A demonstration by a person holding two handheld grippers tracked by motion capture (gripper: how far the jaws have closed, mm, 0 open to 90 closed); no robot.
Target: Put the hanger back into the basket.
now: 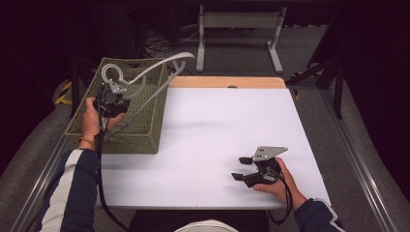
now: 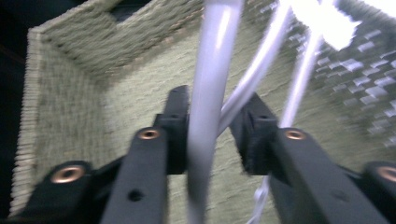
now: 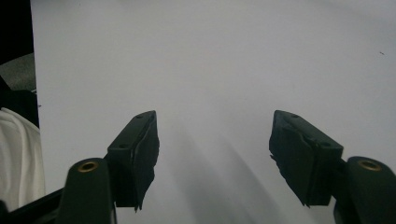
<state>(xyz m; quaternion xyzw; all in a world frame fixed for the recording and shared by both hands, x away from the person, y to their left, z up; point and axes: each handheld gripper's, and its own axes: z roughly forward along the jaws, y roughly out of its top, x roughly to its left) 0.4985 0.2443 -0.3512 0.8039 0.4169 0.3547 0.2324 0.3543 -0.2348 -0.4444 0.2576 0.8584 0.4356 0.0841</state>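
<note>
Left gripper [image 2: 211, 135] seemingly grips white hanger [image 2: 208, 93] — over basket [image 2: 70, 107]

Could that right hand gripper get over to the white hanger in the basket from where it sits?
Probably yes: the right gripper rests open on the bare white table, nothing between it and the woven basket. The left gripper already has the white hanger between its jaws.

This looks like a lab or recording studio, not a home. A plain white-topped table with a pale wooden far edge [image 1: 227, 82] stands on grey carpet, boxed in by dark curtained surroundings. Behind it sit a white metal frame stand [image 1: 239, 29] and loose black cables on the floor [image 1: 162, 46]. Bare metal rails [image 1: 358, 159] run along the table's sides.
</note>
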